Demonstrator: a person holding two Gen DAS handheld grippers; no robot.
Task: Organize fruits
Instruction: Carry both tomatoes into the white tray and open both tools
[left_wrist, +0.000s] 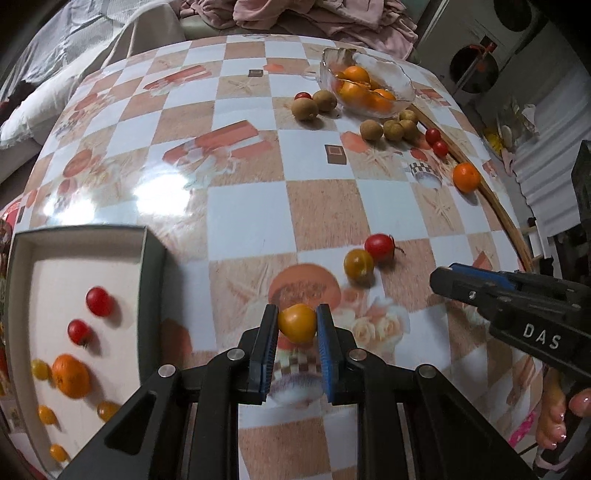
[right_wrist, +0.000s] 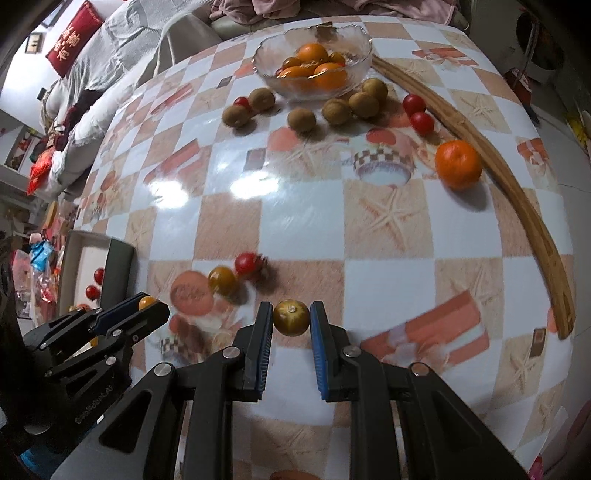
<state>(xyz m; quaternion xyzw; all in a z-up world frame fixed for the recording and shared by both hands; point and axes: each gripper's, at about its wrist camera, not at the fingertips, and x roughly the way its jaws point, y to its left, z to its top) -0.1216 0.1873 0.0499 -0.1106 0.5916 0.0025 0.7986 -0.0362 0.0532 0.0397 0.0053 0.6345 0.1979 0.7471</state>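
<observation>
Blue-padded fingers of the left gripper (left_wrist: 297, 325) pinch a small orange-yellow tomato (left_wrist: 297, 322), held just above the checked tablecloth (left_wrist: 317, 206), with the fruit sitting right at the fingertips. The right gripper (right_wrist: 291, 318) likewise clamps a darker, brownish-yellow tomato (right_wrist: 291, 317) between its pads, stem scar facing the camera. In the left view the right gripper enters from the right edge, well apart from the left one. Just ahead of both lie a yellow tomato (left_wrist: 358, 265) and a red tomato (left_wrist: 379, 247), touching or nearly touching each other. To the left, near the table edge, sits an open box (left_wrist: 152, 258) with dark walls and a pale floor, already holding two red tomatoes, several small yellow ones and one tangerine (left_wrist: 71, 376). Between the grippers and the far side the cloth is bare and glossy, with open room across its middle. At the far side a glass bowl (right_wrist: 360, 61) holds tangerines and small tomatoes; brown longans (right_wrist: 336, 110) cluster beside it, with a red tomato tucked among the left pair. Two more red tomatoes (right_wrist: 417, 112) and a loose tangerine (right_wrist: 458, 164) lie near a curved wooden strip (right_wrist: 517, 184) that runs along the right table edge.
</observation>
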